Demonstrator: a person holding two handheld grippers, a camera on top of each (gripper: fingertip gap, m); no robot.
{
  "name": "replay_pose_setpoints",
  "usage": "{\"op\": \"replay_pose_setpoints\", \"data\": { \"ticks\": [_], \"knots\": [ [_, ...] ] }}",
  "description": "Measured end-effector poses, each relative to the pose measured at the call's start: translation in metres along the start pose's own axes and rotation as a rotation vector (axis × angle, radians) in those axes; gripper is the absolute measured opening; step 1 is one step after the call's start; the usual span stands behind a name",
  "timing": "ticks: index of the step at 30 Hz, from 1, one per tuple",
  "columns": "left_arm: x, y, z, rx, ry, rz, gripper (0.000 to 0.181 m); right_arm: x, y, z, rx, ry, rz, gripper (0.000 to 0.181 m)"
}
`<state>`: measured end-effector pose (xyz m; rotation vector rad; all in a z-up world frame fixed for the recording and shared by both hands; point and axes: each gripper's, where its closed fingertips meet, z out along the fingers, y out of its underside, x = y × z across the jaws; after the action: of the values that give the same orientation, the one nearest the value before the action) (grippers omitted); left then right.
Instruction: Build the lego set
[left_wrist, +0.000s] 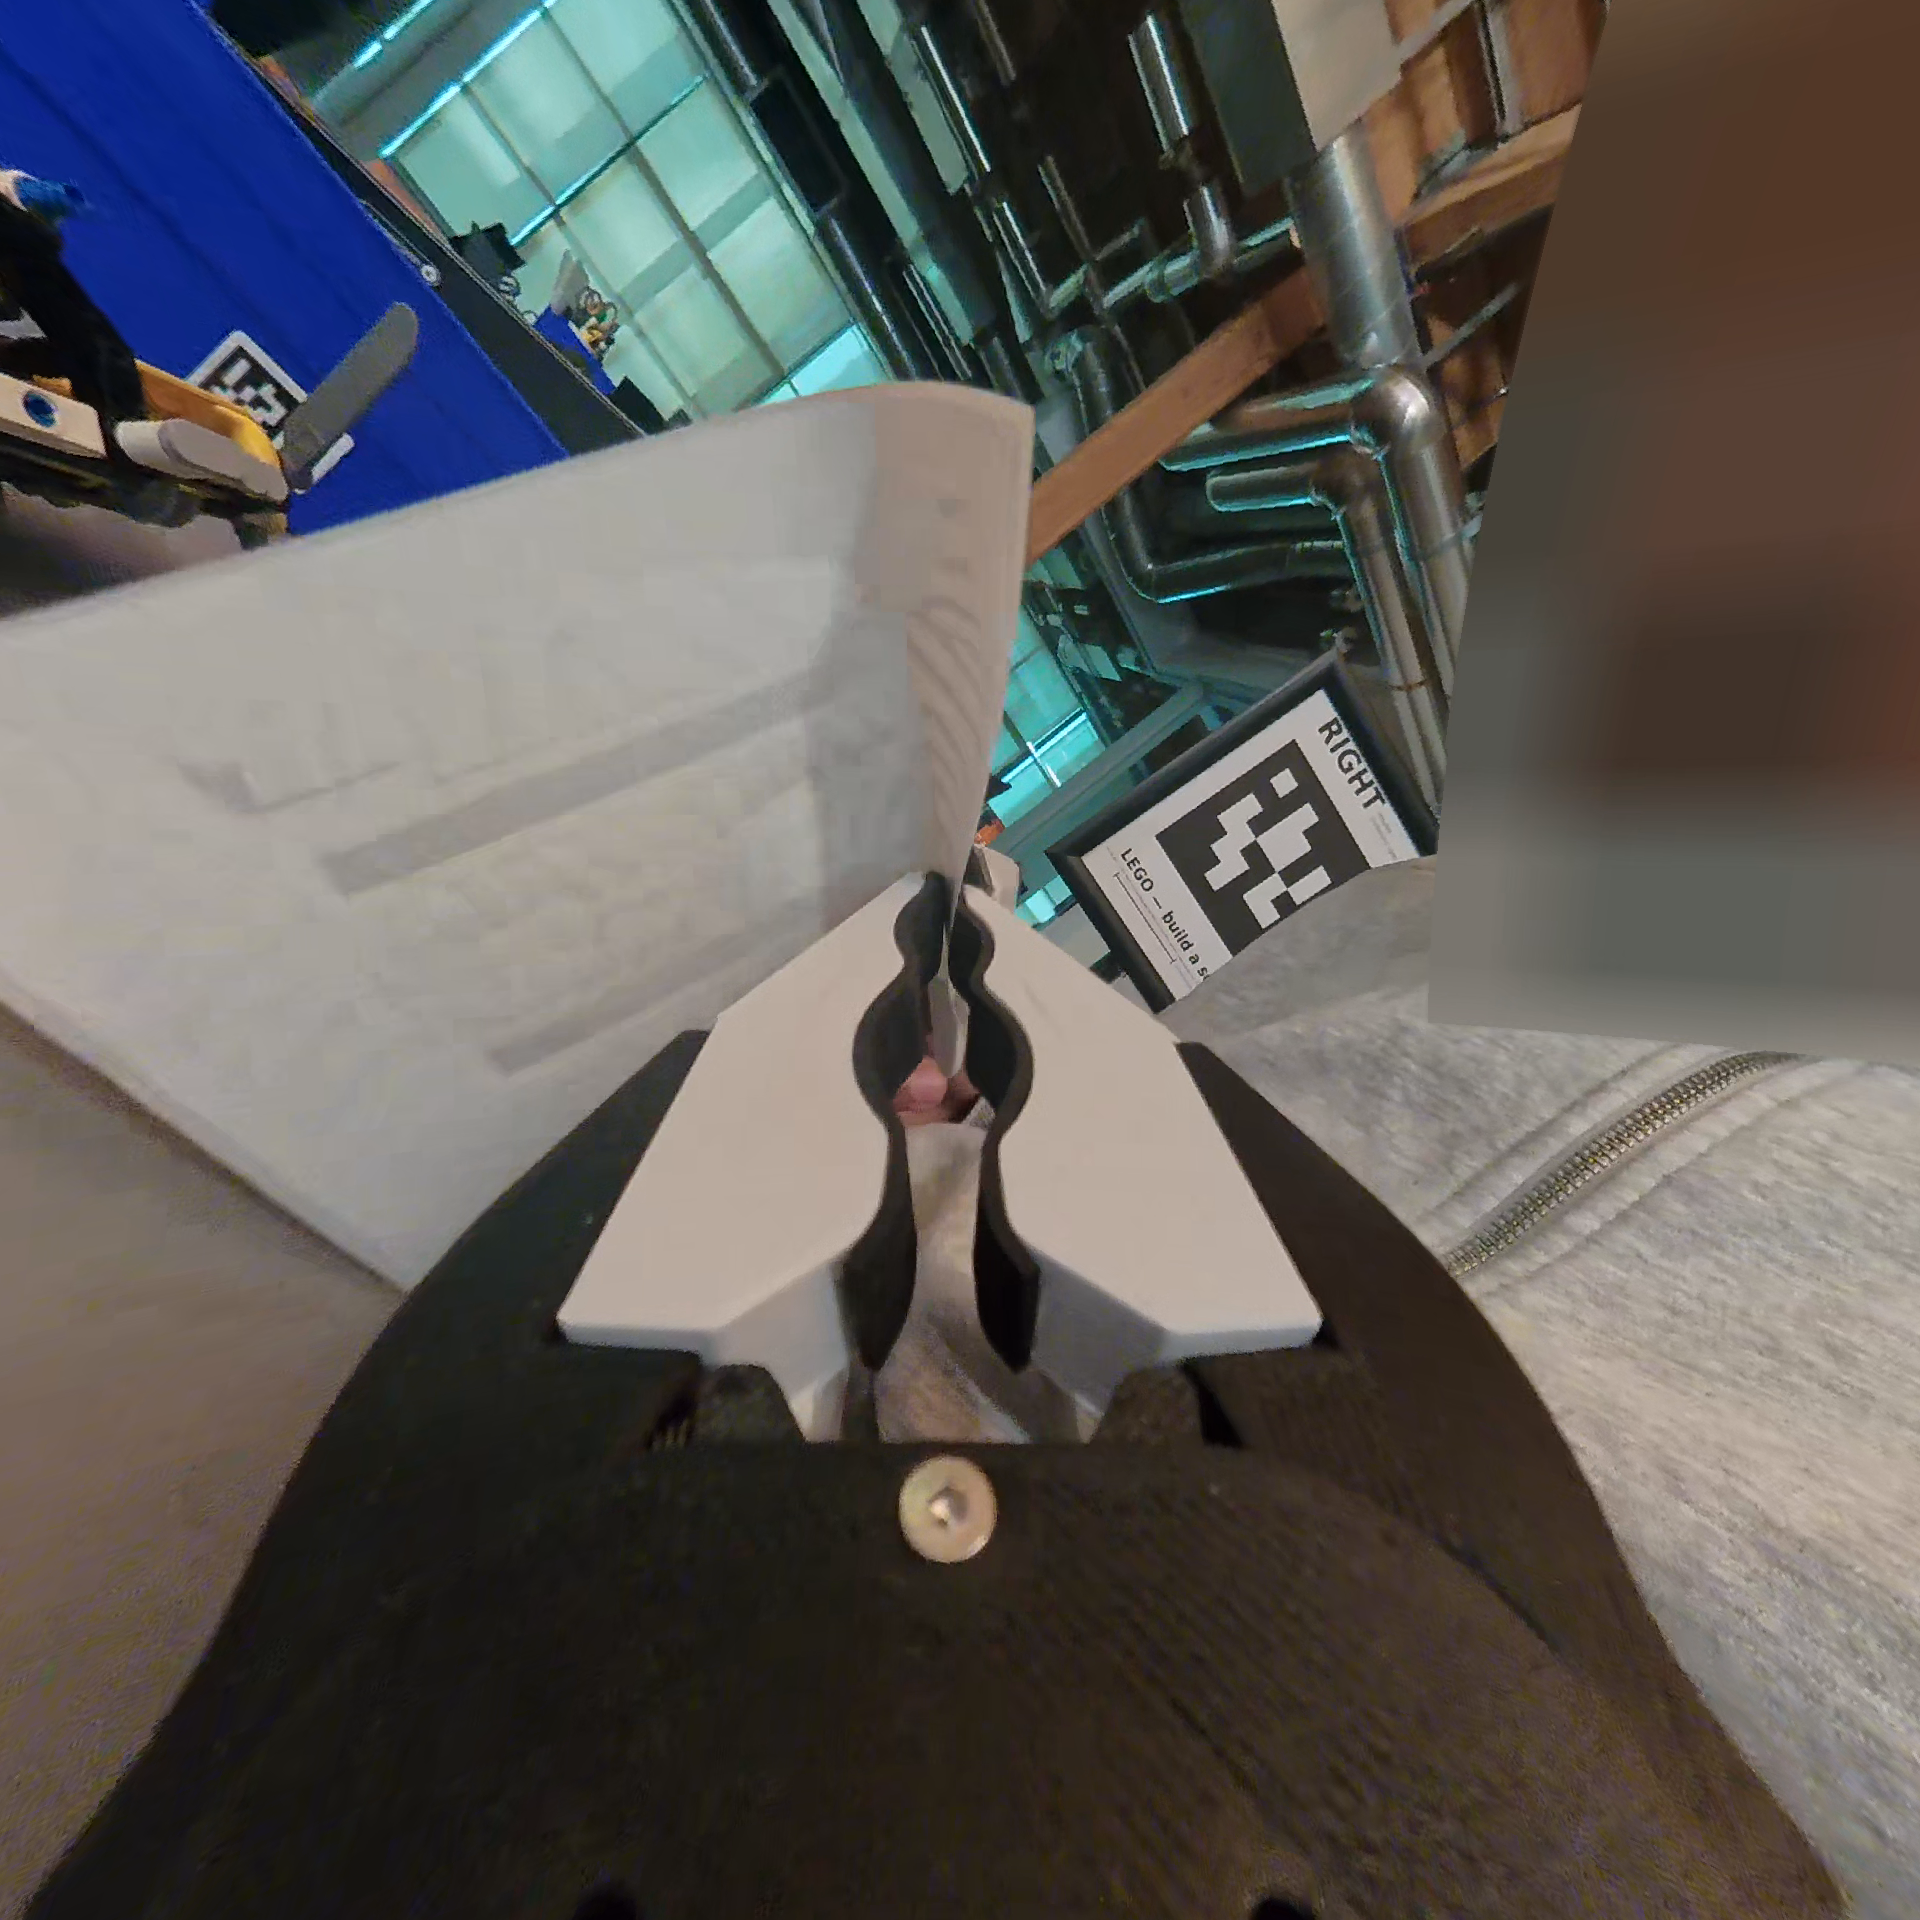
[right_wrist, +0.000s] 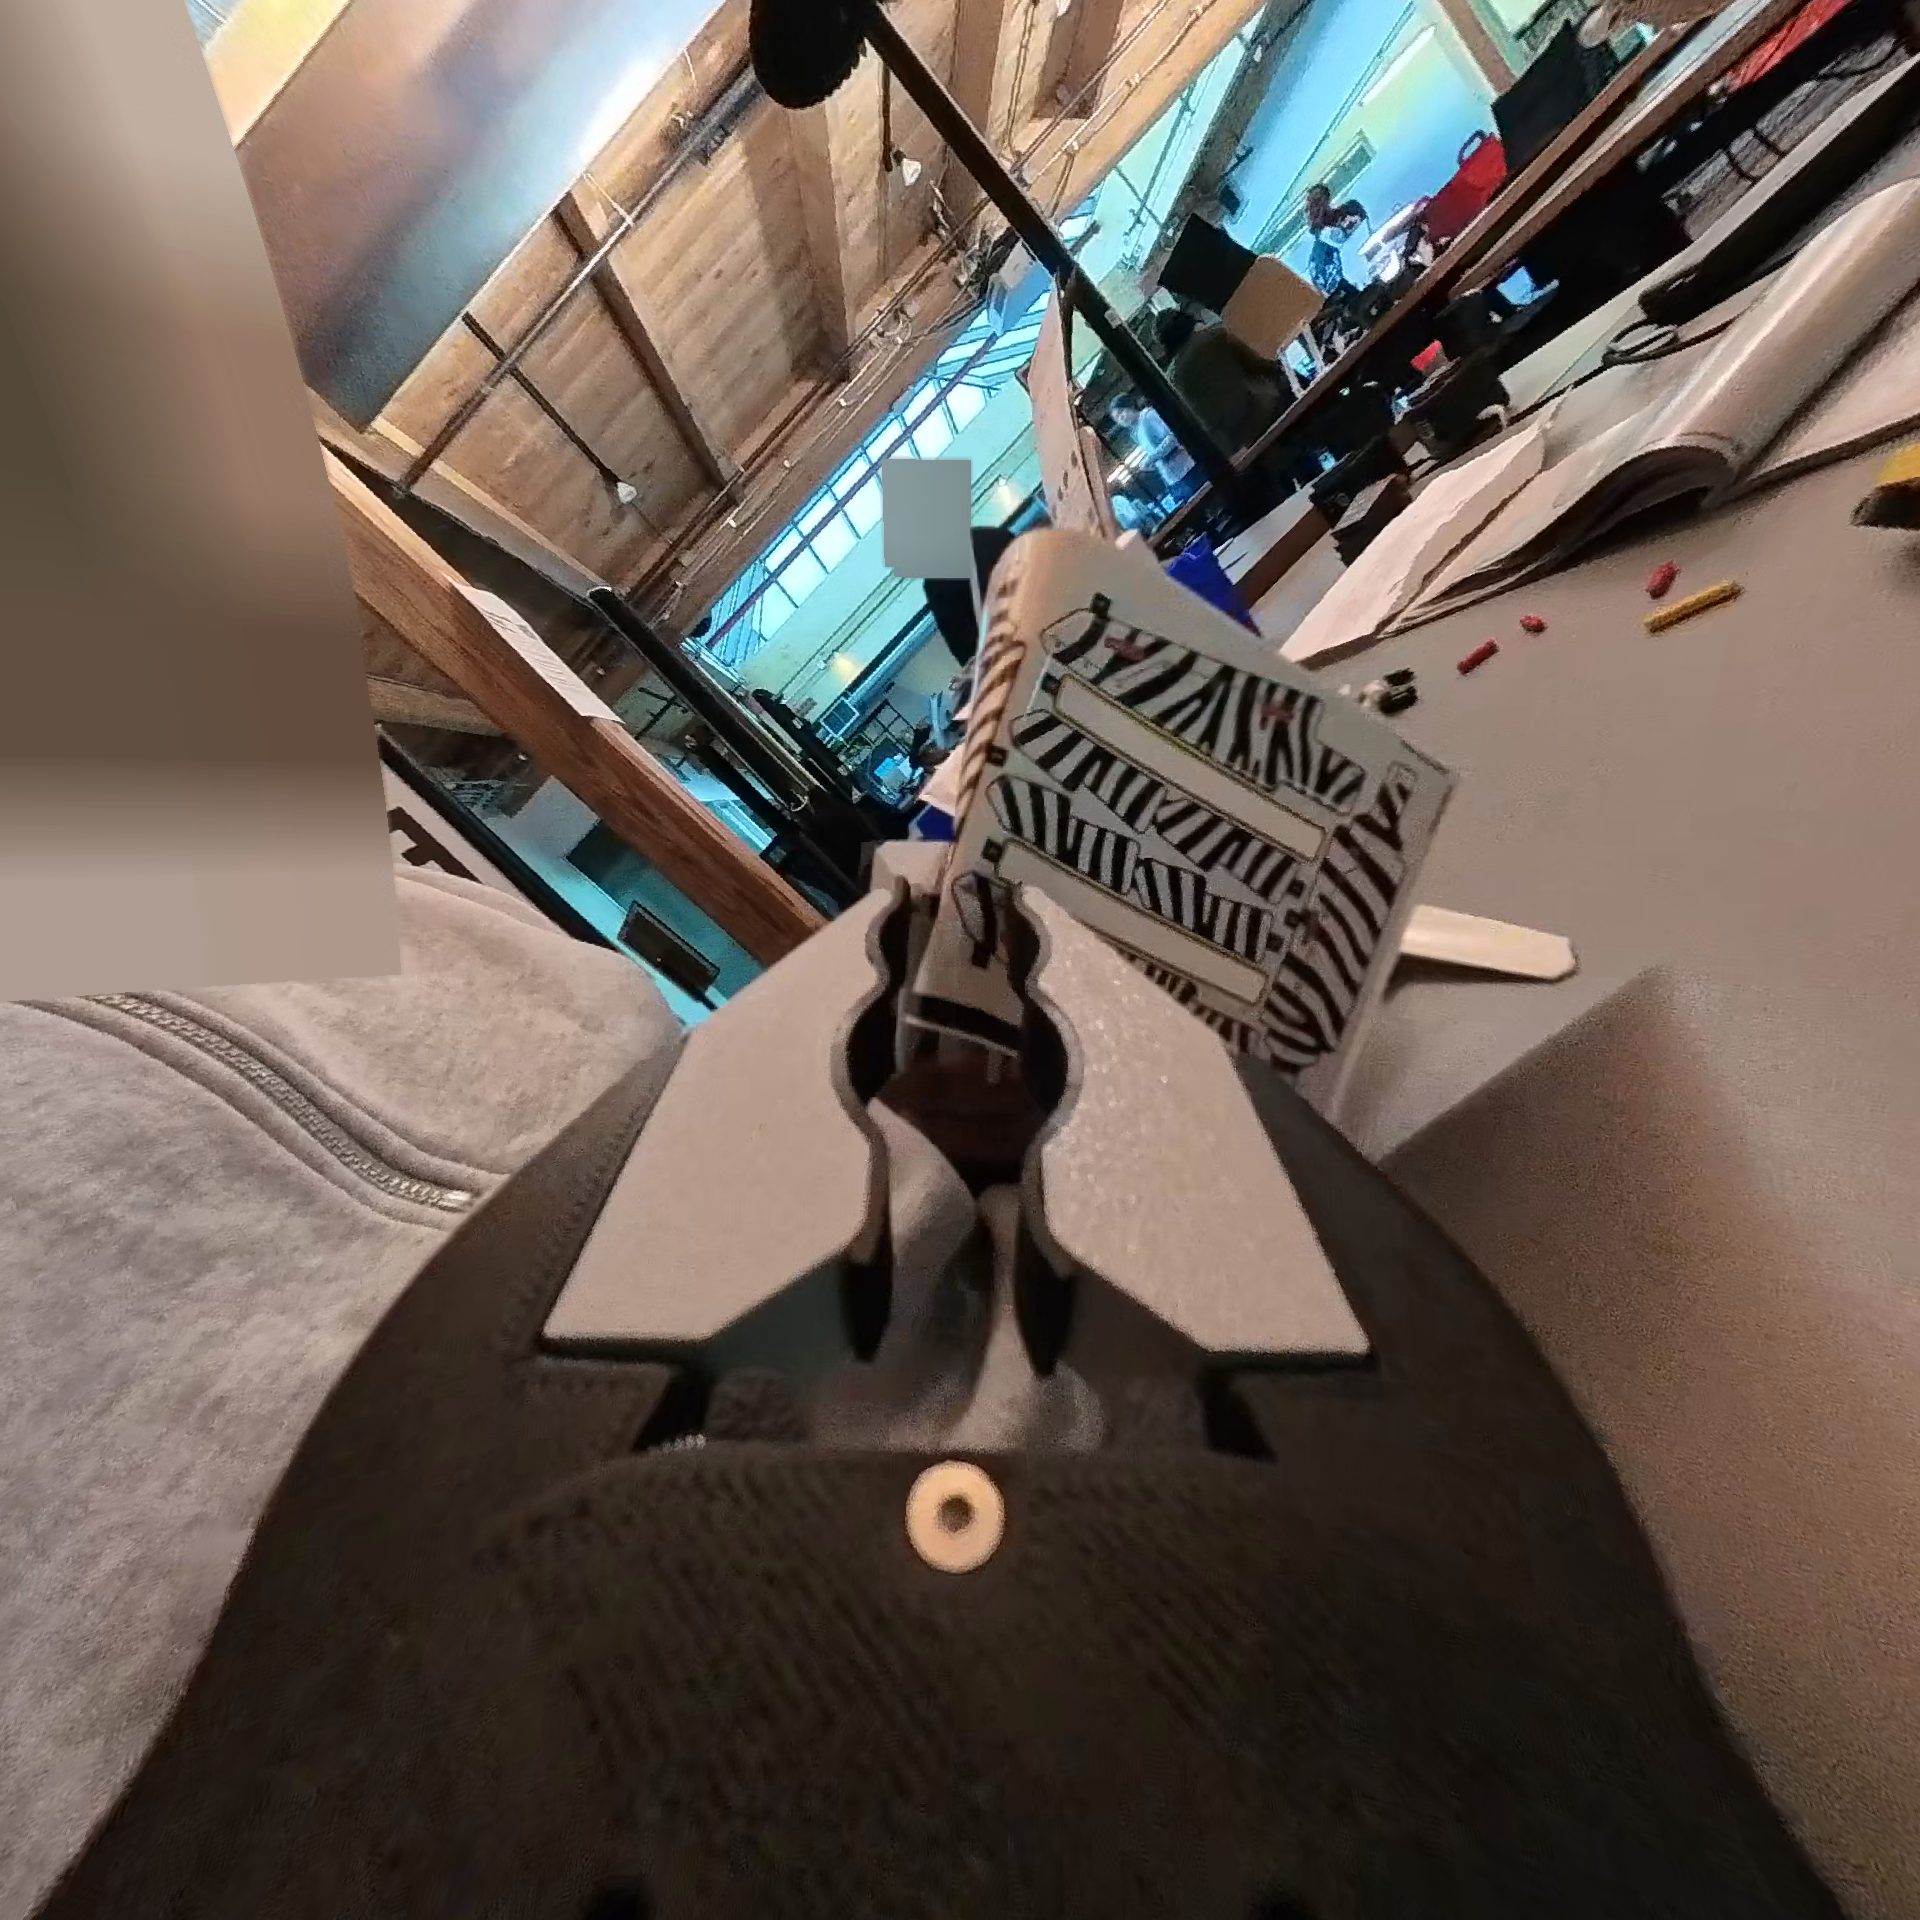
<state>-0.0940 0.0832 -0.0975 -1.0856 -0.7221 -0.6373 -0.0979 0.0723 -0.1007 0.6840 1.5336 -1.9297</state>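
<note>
Two claws grip one sticker sheet between them. Our left claw (left_wrist: 943, 935) is clenched on the sheet's (left_wrist: 499, 790) edge, whose plain white back fills the left wrist view from nine to twelve o'clock. Our right claw (right_wrist: 961, 935) pinches the sheet (right_wrist: 1195, 821) too, with the zebra-striped printed face spreading toward one o'clock. We judge both claws hold it lifted off the tabletop (right_wrist: 1714, 790) so a sticker can be peeled. At two o'clock in the right view lie one open booklet (right_wrist: 1662, 436), three small red pieces (right_wrist: 1476, 655), one yellow strip (right_wrist: 1691, 607) and one pale stick (right_wrist: 1486, 951). One framed marker sign (left_wrist: 1247, 842) stands at two o'clock in the left view.
</note>
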Motion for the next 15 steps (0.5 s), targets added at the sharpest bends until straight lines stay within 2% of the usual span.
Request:
{"op": "replay_pose_setpoints", "data": {
  "ticks": [1, 9, 15],
  "knots": [
    [0.0009, 0.0007, 0.0005, -0.004, 0.004, 0.004, 0.000, -0.0009, -0.0003, 0.0000, 0.002, -0.010, 0.011, 0.015],
    [0.0036, 0.0012, 0.0010, -0.009, 0.012, 0.016, 0.000, -0.0035, -0.0055, -0.0049, 0.039, -0.077, 0.105, 0.000],
    [0.0025, 0.0013, 0.0012, -0.010, 0.004, 0.015, 0.000, -0.0018, -0.0080, -0.0071, 0.045, -0.068, 0.108, 0.000]
  ]
}}
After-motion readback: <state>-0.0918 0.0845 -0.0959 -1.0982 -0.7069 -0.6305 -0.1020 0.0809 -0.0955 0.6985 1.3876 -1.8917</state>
